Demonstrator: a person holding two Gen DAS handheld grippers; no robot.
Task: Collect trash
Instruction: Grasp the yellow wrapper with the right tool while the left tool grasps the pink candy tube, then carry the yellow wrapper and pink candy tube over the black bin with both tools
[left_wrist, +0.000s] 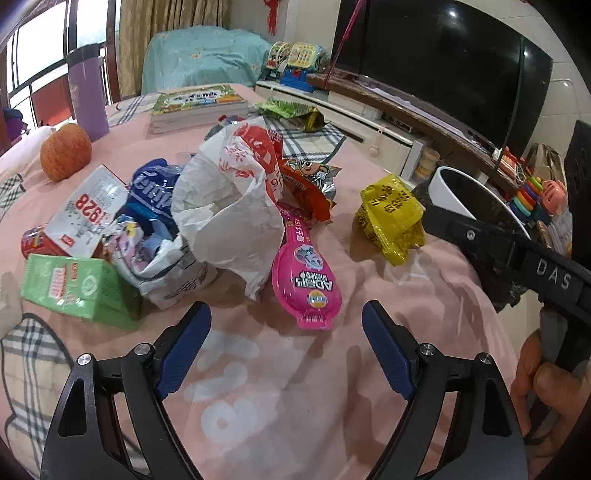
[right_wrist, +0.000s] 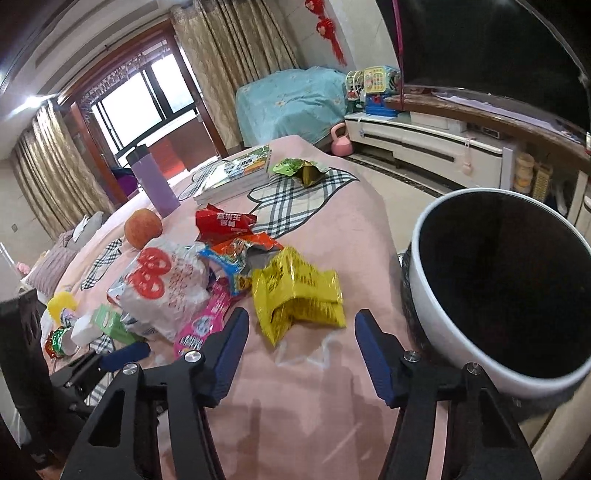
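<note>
Trash lies heaped on a pink cloth (left_wrist: 295, 369). A white and red plastic bag (left_wrist: 236, 199) sits in the middle, a pink wrapper (left_wrist: 306, 280) just right of it, a green carton (left_wrist: 74, 288) at left. My left gripper (left_wrist: 286, 321) stands open just short of the pink wrapper, nothing between its fingers. A crumpled yellow wrapper (right_wrist: 299, 291) lies straight ahead of my right gripper (right_wrist: 301, 325), which is open with its tips short of the wrapper. A white bin with a black liner (right_wrist: 436, 295) stands at the table's right edge.
An apple (left_wrist: 65, 152), a purple bottle (left_wrist: 88, 99) and a stack of books (left_wrist: 199, 107) stand farther back, with a green and gold wrapper (left_wrist: 295, 110) beyond. The right gripper's body (left_wrist: 517, 254) and a hand (left_wrist: 546, 387) cross the left wrist view's right side. A TV cabinet (right_wrist: 424, 140) lines the right wall.
</note>
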